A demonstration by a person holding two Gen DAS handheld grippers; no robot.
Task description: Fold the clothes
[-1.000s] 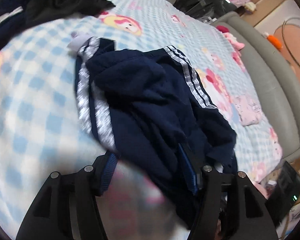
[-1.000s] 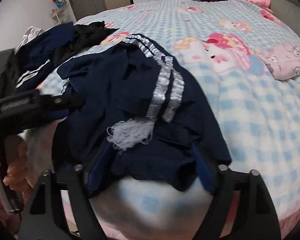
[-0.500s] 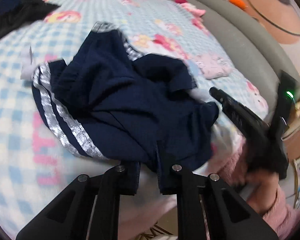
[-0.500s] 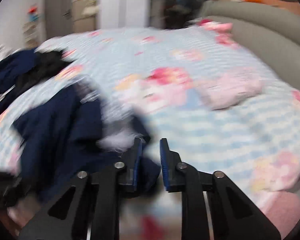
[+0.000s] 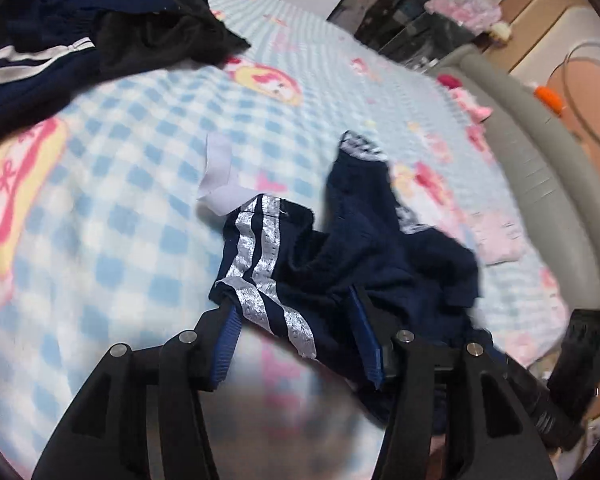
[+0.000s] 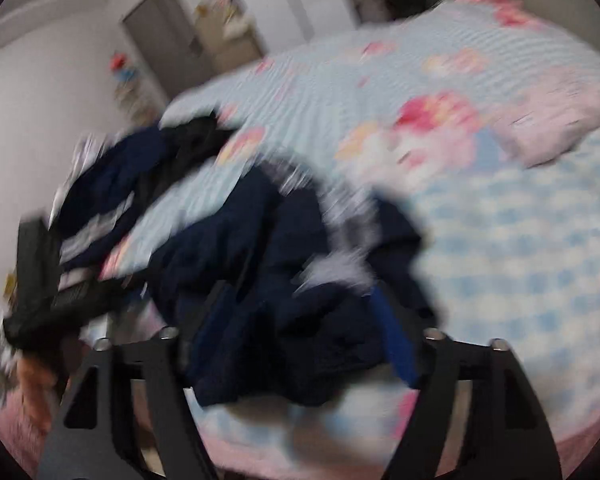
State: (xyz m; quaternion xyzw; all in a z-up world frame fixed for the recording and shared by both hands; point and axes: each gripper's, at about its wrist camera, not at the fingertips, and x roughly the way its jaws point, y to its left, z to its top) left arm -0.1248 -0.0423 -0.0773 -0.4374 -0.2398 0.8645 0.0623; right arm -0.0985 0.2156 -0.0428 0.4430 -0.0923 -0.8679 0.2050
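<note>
Left gripper [image 5: 296,336] spread wide, low over navy garment [image 5: 364,264], right gripper [image 6: 300,336] apparently likewise, view blurred

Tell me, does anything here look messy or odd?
Yes. The navy garment lies crumpled near the bed edge, a white pocket lining sticking out inside-out. More dark clothes sit heaped behind it.

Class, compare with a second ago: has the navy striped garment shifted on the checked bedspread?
Yes. The navy striped garment now lies more bunched and farther from the dark clothes pile, toward the grey bed edge.
</note>
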